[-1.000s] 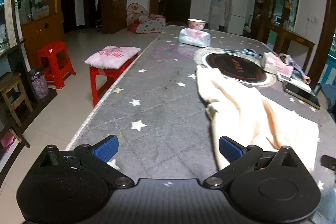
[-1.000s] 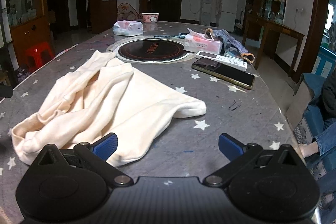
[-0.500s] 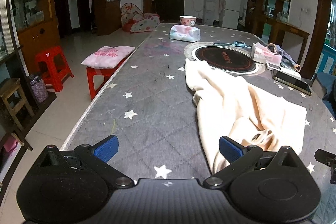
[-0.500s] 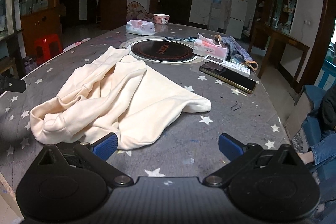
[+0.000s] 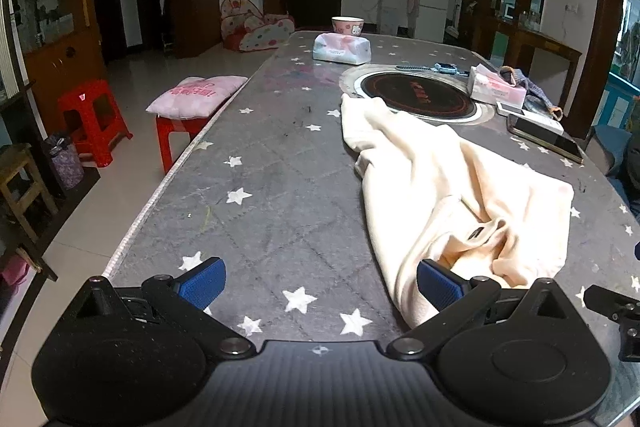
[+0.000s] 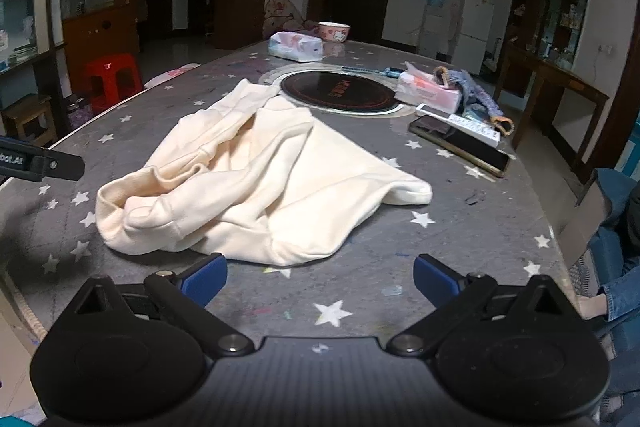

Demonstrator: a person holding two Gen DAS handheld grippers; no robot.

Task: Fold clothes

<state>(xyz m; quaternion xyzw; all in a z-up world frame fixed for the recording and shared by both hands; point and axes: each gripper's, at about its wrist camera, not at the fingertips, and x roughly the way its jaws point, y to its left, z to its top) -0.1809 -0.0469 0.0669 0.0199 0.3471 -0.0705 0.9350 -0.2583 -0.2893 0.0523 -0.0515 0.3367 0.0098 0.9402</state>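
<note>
Little readable text

White letters ending "botAI" stand on the black bar (image 6: 38,159) at the right wrist view's left edge. Red lettering on the round cooktop (image 6: 338,93) and the pink cushion (image 5: 196,95) is too blurred to read.

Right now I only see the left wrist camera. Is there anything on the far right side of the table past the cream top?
Observer: Yes. The right wrist view shows a dark phone lying flat beside a white remote, both apart from the cream top.
Child: Does the top have a sleeve poking out that way?
Observer: It does. One rounded end reaches toward the phone but stops short of it.
Child: Is my other gripper holding anything?
Observer: No. The right gripper is open and holds nothing; the top's near hem lies just beyond its left pad.
</note>
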